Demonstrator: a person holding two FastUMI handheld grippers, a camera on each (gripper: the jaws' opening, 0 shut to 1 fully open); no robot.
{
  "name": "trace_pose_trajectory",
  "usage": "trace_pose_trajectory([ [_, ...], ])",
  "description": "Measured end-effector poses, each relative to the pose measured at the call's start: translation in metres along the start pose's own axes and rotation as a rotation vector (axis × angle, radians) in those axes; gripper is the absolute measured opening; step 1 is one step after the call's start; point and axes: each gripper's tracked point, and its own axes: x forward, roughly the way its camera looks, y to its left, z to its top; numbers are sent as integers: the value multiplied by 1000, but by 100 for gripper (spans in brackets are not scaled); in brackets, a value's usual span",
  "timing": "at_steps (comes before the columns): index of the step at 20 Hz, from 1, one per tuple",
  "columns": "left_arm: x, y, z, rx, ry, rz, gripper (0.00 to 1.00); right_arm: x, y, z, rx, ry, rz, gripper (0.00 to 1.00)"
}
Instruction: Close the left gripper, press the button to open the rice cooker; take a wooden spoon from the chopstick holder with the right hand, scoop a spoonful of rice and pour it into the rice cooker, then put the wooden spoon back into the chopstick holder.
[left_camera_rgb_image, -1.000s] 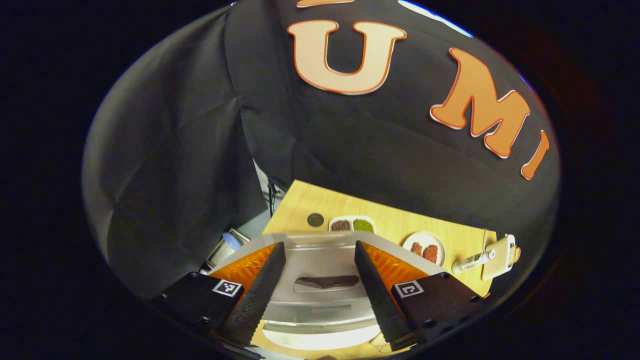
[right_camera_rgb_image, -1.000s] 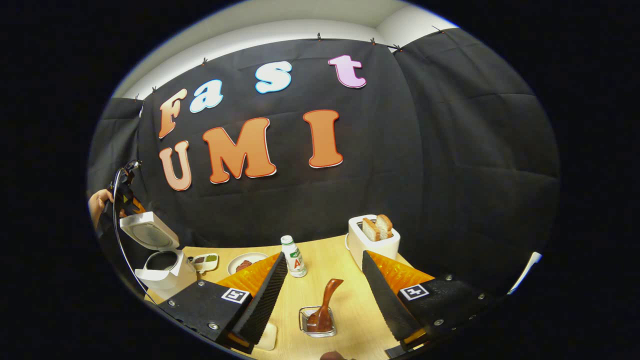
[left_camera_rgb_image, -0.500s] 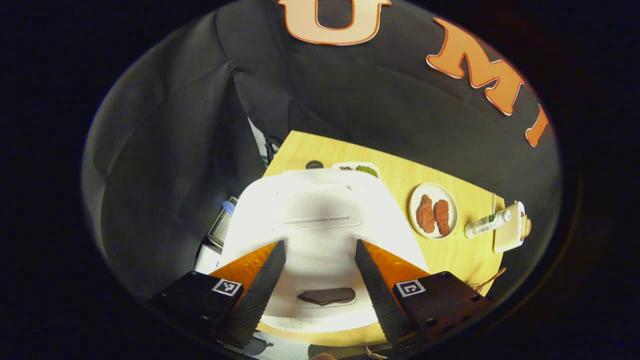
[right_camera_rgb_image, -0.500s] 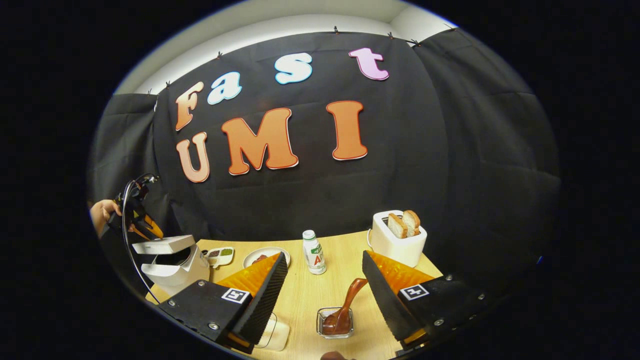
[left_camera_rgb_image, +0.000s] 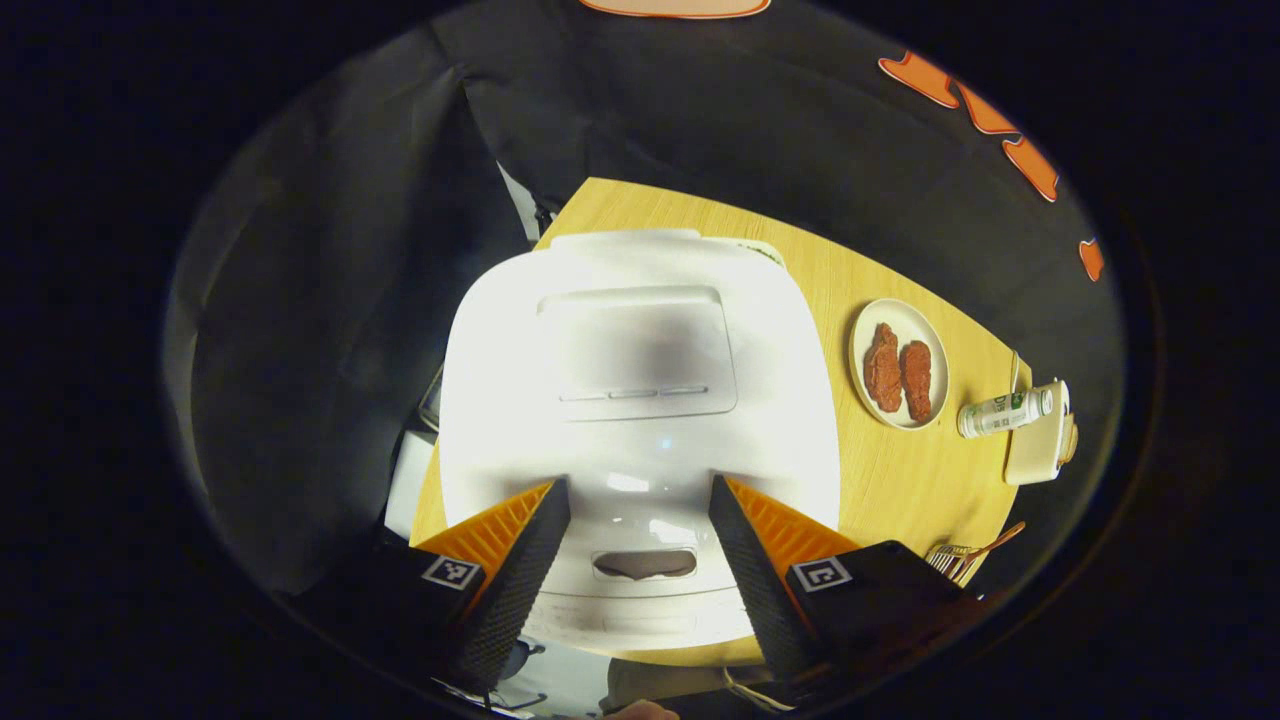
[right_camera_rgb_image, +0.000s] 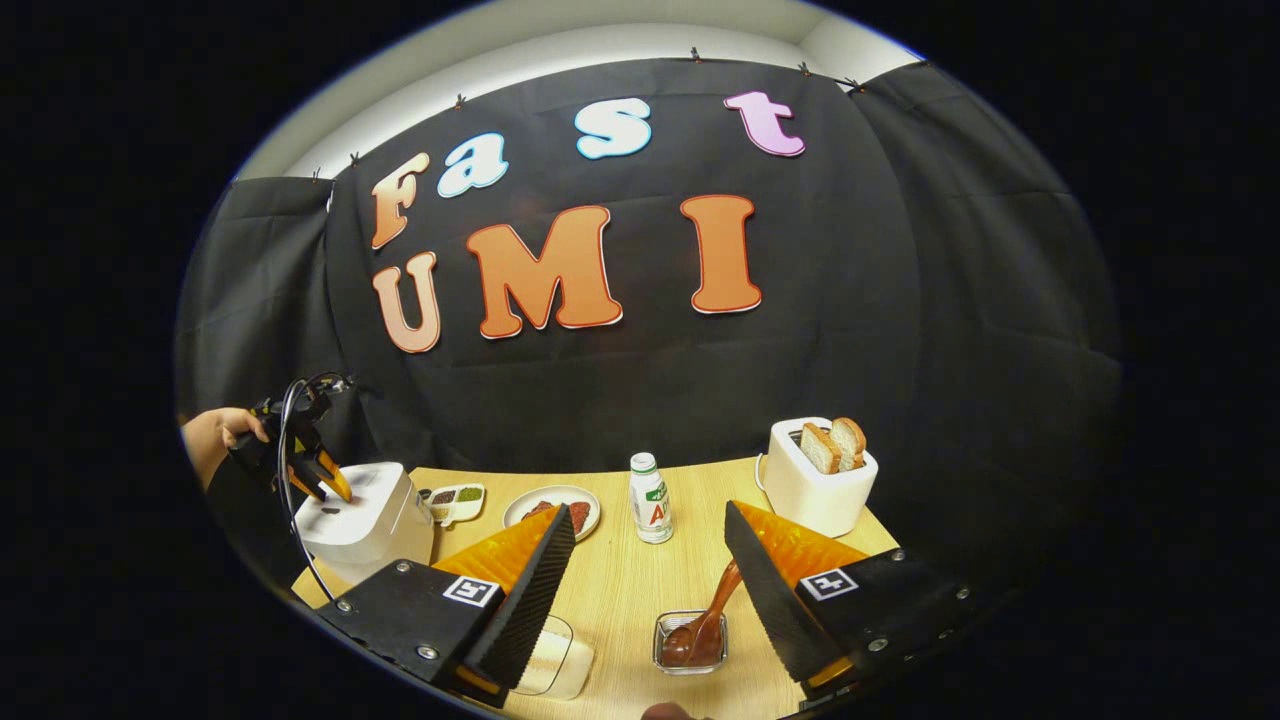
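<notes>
Black-draped booth, wooden tabletop. Left gripper spread wide, grasping nothing, poised over closed white rice cooker at tabletop's left edge. Right gripper likewise parted and empty, above wooden spoon leaning in clear chopstick holder near front edge. Toaster near back right corner.

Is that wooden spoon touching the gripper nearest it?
Cannot tell. In the right gripper view the wooden spoon stands in its chopstick holder, its handle running behind one finger of the open right gripper, so contact or gap is hidden.
</notes>
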Motion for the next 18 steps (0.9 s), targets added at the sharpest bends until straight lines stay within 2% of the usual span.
trace_pose_trajectory([
  [3, 1, 1, 5, 16, -89, -1, 100, -1, 7, 1, -5, 0, 10, 94],
  [4, -1, -2, 6, 23, -125, -14, 98, -2, 8, 1, -11, -2, 10, 94],
  [6, -16, -15, 12, 26, -234, -64, 100, -2, 13, 7, -25, -13, 12, 94],
  [7, -32, -20, 19, 33, -305, -82, 97, 0, 16, 10, -33, -17, 14, 94],
  [9, -70, -28, 32, 45, -469, -102, 100, 2, 24, 15, -54, -28, 24, 94],
  [11, -108, -49, 38, 53, -635, -148, 97, 5, 33, 21, -77, -45, 26, 94],
  [13, -150, -56, 36, 84, -780, -174, 99, 8, 45, 25, -90, -61, 41, 94],
  [15, -179, -60, 31, 108, -905, -194, 99, 12, 57, 31, -98, -75, 54, 94],
  [16, -192, -68, 26, 111, -946, -211, 96, 14, 60, 35, -107, -86, 54, 94],
  [18, -220, -67, 19, 102, -1022, -242, 96, 16, 69, 47, -125, -126, 54, 94],
])
